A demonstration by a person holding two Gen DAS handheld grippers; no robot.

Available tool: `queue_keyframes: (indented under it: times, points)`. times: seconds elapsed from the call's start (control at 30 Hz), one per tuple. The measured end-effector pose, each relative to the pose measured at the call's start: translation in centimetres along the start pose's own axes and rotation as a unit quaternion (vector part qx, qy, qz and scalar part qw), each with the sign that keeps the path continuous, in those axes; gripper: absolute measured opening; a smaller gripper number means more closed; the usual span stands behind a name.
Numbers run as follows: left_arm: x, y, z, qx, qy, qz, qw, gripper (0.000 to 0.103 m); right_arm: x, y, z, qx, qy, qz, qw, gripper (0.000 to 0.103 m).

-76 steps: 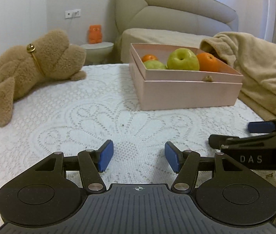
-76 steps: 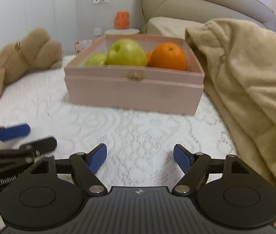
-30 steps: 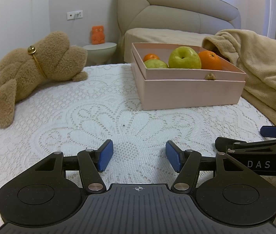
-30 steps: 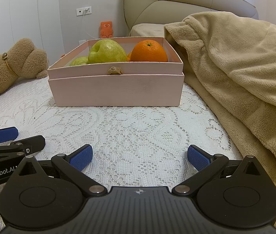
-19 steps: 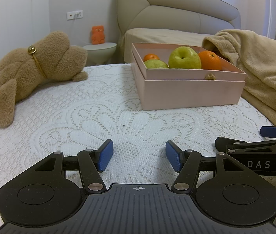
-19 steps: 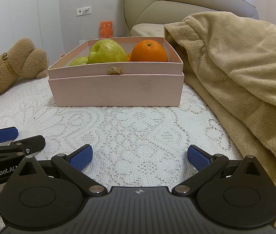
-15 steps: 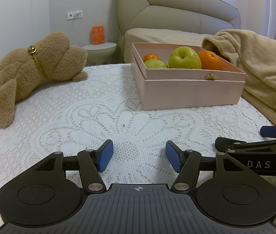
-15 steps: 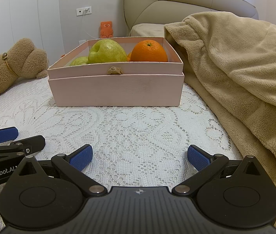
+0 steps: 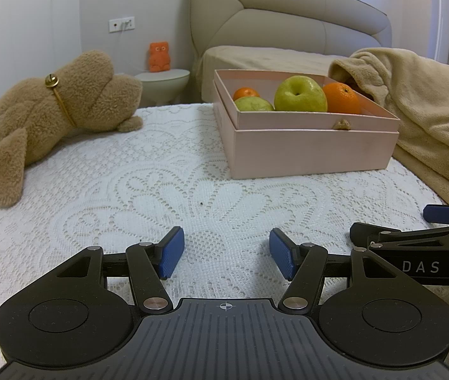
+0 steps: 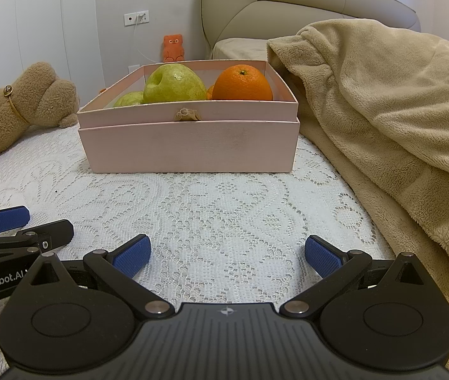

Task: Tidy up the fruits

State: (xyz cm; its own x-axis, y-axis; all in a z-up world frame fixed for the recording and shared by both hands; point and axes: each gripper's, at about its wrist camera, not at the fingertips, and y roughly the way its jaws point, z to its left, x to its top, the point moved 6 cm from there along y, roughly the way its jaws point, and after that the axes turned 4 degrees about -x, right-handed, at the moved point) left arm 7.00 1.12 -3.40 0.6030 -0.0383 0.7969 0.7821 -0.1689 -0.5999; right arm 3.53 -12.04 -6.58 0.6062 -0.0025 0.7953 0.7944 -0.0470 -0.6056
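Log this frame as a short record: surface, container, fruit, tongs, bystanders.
surface: white lace cover
container: pink box, open top
fruit in box: big green apple, large orange, second green fruit, small orange
left tongs: open, empty
right tongs: open wider, empty
bystanders: plush toy left, beige blanket right

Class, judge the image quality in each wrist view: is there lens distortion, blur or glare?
Left wrist view: fisheye bending curves the headboard, corners darken; fruit box sharp, no glare. Right wrist view: same curving and dark corners; blanket and orange crisp under soft, even light.
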Motion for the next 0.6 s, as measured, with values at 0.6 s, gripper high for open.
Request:
queue_keyframes:
  times: [0.6]
  points:
    - [-0.02, -0.02, 0.02, 0.001, 0.001, 0.0, 1.0, 0.066, -0.01, 0.02, 0.03, 0.0, 0.0, 0.0, 1.0, 0.103]
